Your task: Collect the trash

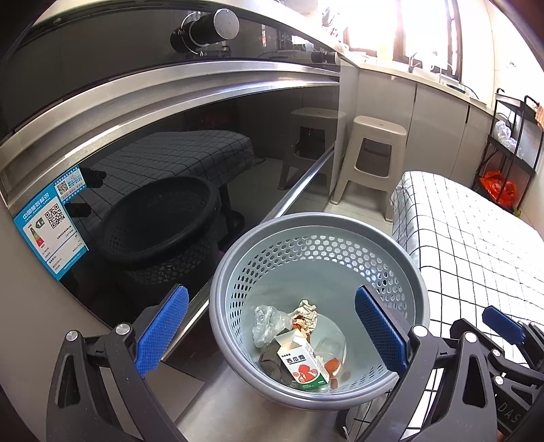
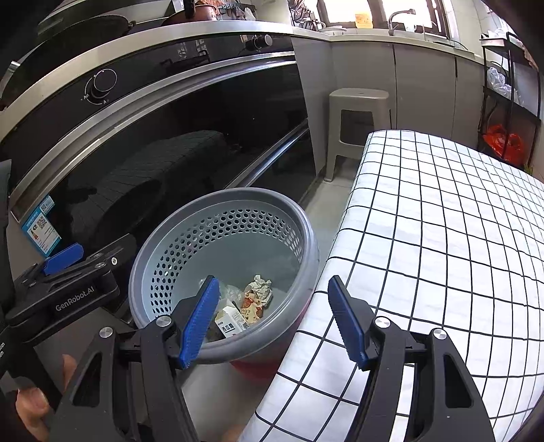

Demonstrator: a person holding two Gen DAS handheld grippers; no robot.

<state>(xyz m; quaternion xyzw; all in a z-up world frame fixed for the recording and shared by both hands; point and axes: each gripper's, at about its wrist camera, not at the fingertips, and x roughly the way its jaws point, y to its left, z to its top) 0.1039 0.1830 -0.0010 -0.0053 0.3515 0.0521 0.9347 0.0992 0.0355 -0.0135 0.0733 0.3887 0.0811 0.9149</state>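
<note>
Below, we hold the left claw (image 1: 272,326) and right claw (image 2: 275,323) wide and empty over the grey basket (image 1: 401,255); a carton (image 1: 304,365) lies inside. Beside it stand the oven door (image 1: 170,163) and checkered surface (image 2: 442,238); a stool (image 2: 360,119) stands beyond.

Daylight floods from the window (image 1: 391,30), blown out to white glare; the oven glass (image 1: 190,163) mirrors the room darkly; fisheye bends edges; corners vignette black.

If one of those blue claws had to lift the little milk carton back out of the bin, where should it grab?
Probably from straight above, fingers across the narrow sides of the carton. It lies tilted on other trash at the bottom of the deep grey bin, so the walls block any sideways approach.
</note>
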